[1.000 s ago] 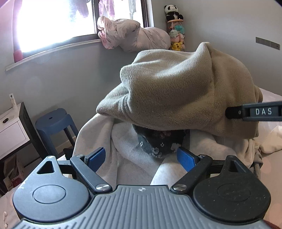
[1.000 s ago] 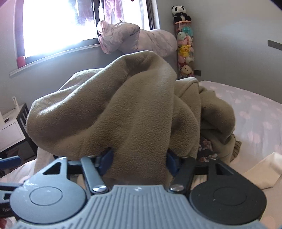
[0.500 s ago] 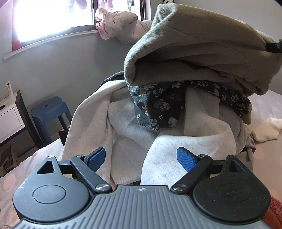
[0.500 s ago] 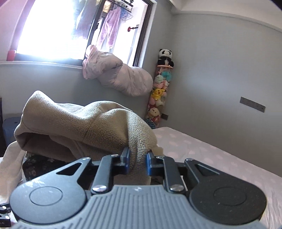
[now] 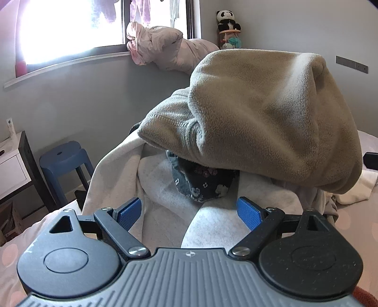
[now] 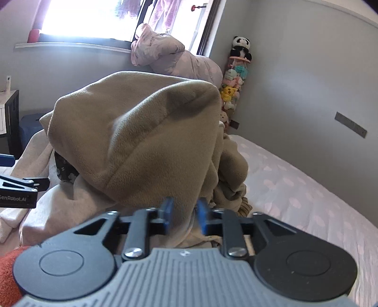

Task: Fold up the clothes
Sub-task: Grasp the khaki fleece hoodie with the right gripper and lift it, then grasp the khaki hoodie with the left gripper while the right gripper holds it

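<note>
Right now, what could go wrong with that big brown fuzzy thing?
The right gripper has just been opening its jaws with the olive fleece between them, so the fleece could slip out and flop onto the pile. It also lies over the dark floral garment, so pulling might drag that along. The left gripper is open and holds nothing, so nothing steadies the pile.

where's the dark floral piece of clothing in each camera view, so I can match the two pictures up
Left wrist view: the dark floral garment is at centre, just above the open left claw, peeking out under the tan fleece.
Right wrist view: only a sliver of it shows at the left edge of the pile, under the same fleece.
Shared landmark: the panda toy in the room's corner.
</note>
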